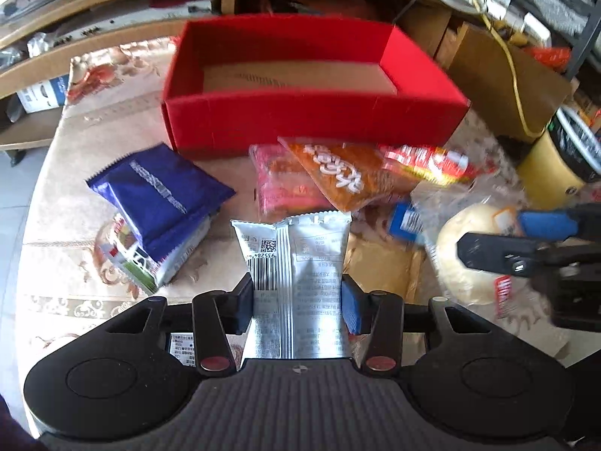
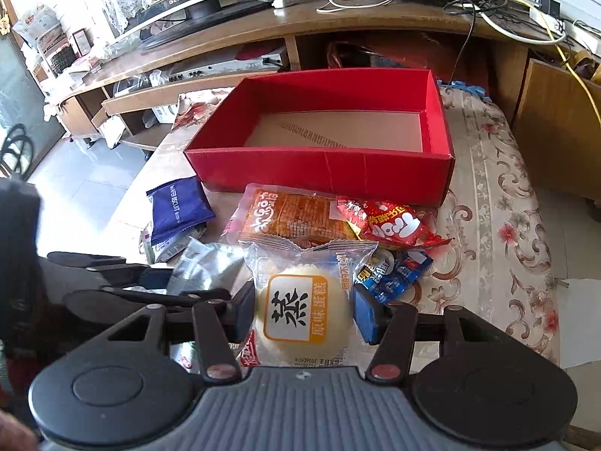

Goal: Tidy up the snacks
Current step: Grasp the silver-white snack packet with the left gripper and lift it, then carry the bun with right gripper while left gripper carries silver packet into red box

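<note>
An open red box (image 1: 315, 120) (image 2: 323, 165) with a bare cardboard floor stands at the back of the table. My left gripper (image 1: 296, 297) is shut on a silver snack packet (image 1: 296, 255). My right gripper (image 2: 302, 312) is shut on a clear-wrapped steamed cake (image 2: 300, 315), also in the left wrist view (image 1: 465, 248). In front of the box lie an orange packet (image 1: 345, 173) (image 2: 296, 214), a red packet (image 1: 428, 161) (image 2: 387, 225), a pink packet (image 1: 281, 184), a purple wafer packet (image 1: 161, 191) (image 2: 176, 206) and a small blue packet (image 2: 390, 274).
The table carries a beige floral cloth (image 2: 496, 225). A wooden TV stand (image 2: 263, 26) with cables runs behind the box. A yellow tub (image 1: 556, 165) stands to the right of the table. The floor drops off at the left edge (image 1: 22, 195).
</note>
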`<action>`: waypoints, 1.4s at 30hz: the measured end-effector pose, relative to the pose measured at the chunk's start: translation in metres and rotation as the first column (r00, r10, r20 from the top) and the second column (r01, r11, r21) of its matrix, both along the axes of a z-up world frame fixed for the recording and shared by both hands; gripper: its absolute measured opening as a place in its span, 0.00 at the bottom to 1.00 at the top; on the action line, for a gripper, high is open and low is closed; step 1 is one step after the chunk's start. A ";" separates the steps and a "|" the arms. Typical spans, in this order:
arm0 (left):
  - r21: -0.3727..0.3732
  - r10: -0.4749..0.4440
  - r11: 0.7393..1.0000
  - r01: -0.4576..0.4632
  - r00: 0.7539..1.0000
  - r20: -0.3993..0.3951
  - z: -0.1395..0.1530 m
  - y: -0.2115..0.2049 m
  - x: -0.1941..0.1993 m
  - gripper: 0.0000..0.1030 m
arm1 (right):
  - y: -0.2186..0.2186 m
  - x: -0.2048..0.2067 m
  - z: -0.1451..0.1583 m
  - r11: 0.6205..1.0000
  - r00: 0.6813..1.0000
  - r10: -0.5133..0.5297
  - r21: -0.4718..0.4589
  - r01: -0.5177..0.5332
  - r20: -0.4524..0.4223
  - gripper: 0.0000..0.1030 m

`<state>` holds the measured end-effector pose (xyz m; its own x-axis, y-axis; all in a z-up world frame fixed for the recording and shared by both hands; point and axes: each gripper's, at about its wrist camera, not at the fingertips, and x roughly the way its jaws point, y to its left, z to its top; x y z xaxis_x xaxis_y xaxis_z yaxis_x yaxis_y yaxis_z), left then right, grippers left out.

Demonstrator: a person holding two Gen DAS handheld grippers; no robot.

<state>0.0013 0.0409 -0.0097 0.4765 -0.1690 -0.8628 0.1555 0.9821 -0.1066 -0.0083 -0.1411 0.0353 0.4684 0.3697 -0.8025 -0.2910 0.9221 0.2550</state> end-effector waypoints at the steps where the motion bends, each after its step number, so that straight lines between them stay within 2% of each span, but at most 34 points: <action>1: -0.012 0.002 1.000 -0.002 1.000 0.010 0.004 0.001 0.000 0.52 | -0.001 0.000 0.001 1.000 1.000 -0.005 0.002 0.005 0.004 0.54; 6: -0.061 -0.001 0.998 0.005 0.998 0.065 0.025 0.000 0.006 0.51 | 0.000 0.008 0.012 0.999 0.999 -0.028 0.018 0.028 0.035 0.54; 7: -0.069 -0.004 0.998 0.009 0.997 0.077 0.029 -0.001 0.008 0.48 | 0.001 0.011 0.014 0.999 0.999 -0.030 0.020 0.029 0.042 0.54; 8: -0.080 -0.007 0.997 0.014 0.996 0.086 0.033 -0.001 0.011 0.39 | 0.003 0.014 0.017 0.999 0.998 -0.030 0.023 0.029 0.049 0.55; 10: -0.104 -0.008 0.994 0.018 0.995 0.098 0.039 -0.001 0.018 0.40 | 0.005 0.020 0.021 0.999 0.998 -0.033 0.029 0.031 0.059 0.54; 13: -0.086 -0.027 0.996 0.034 0.997 0.075 0.034 -0.002 0.023 0.42 | 0.004 0.029 0.023 0.998 0.997 -0.046 0.035 0.044 0.064 0.54; 16: -0.048 -0.061 0.997 0.062 0.998 0.025 0.014 -0.006 0.018 0.51 | 0.001 0.031 0.022 0.998 0.997 -0.054 0.039 0.052 0.056 0.54; 18: -0.024 -0.070 0.997 0.069 0.997 -0.018 0.000 -0.009 0.018 0.72 | -0.001 0.031 0.020 0.998 0.997 -0.052 0.038 0.050 0.051 0.54; 20: 0.020 -0.080 0.996 0.081 0.995 -0.050 -0.016 -0.015 0.022 0.77 | -0.001 0.031 0.018 0.998 0.998 -0.050 0.039 0.049 0.040 0.54; 23: 0.048 -0.065 0.996 0.070 0.993 -0.099 -0.037 -0.014 0.025 0.74 | -0.001 0.028 0.017 0.998 0.999 -0.040 0.042 0.038 0.036 0.54; 25: 0.089 -0.077 0.992 0.084 0.994 -0.081 -0.035 -0.018 0.020 0.60 | -0.001 0.025 0.018 0.999 0.999 -0.029 0.042 0.028 0.038 0.54; 26: 0.082 -0.074 0.993 0.081 0.994 -0.081 -0.033 -0.017 0.018 0.53 | -0.001 0.025 0.017 0.999 0.999 -0.026 0.042 0.024 0.038 0.54; 27: 0.050 -0.067 0.996 0.071 0.994 -0.084 -0.031 -0.014 0.016 0.51 | 0.000 0.024 0.017 0.999 0.999 -0.023 0.041 0.022 0.037 0.54; 32: 0.002 -0.052 0.999 0.052 0.998 -0.029 -0.010 -0.010 0.003 0.49 | -0.002 0.020 0.018 0.999 0.999 -0.021 0.039 0.019 0.042 0.54; 37: -0.061 -0.018 0.998 0.021 0.999 0.049 0.024 -0.001 -0.002 0.49 | -0.004 0.019 0.024 0.998 0.997 -0.037 0.054 0.033 0.062 0.54; 42: -0.086 0.002 0.996 0.008 0.993 0.121 0.048 0.001 0.028 0.50 | -0.002 0.031 0.034 0.997 0.995 -0.056 0.062 0.051 0.085 0.54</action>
